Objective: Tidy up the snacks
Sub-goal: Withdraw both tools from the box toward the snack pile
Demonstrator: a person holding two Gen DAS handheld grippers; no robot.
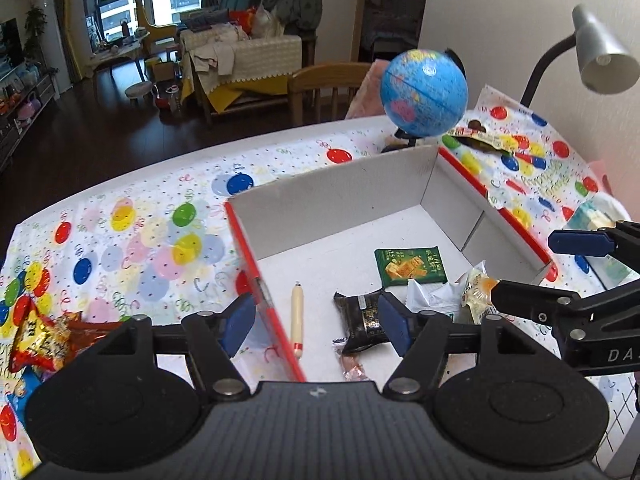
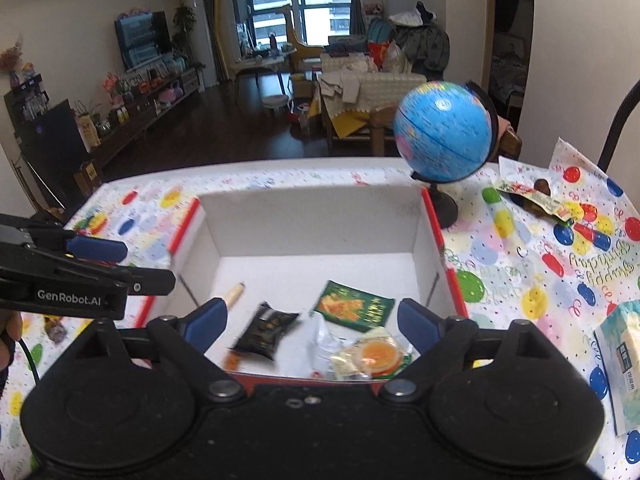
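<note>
A white box with a red rim [image 1: 247, 249] [image 2: 433, 216] stands on the balloon-print tablecloth. Inside it lie a green packet [image 1: 412, 266] [image 2: 354, 306], a black packet [image 1: 360, 318] [image 2: 264, 330], a white wrapper [image 1: 430, 298] [image 2: 322, 344], an orange-centred jelly pack [image 1: 478, 288] [image 2: 374, 354] and a cream stick [image 1: 297, 314] [image 2: 235, 293]. My left gripper [image 1: 318, 322] [image 2: 148, 265] hangs open over the box's left wall, holding nothing. Above the box's near edge my right gripper [image 2: 312, 316] [image 1: 524, 266] is open wide and empty.
A red and yellow snack bag [image 1: 36, 340] lies left of the box. More wrappers [image 1: 480, 140] [image 2: 532, 200] lie beside the globe [image 1: 424, 92] [image 2: 444, 132]. A tissue pack [image 2: 620, 360] sits at the right, and a lamp [image 1: 600, 56] leans over the far right corner.
</note>
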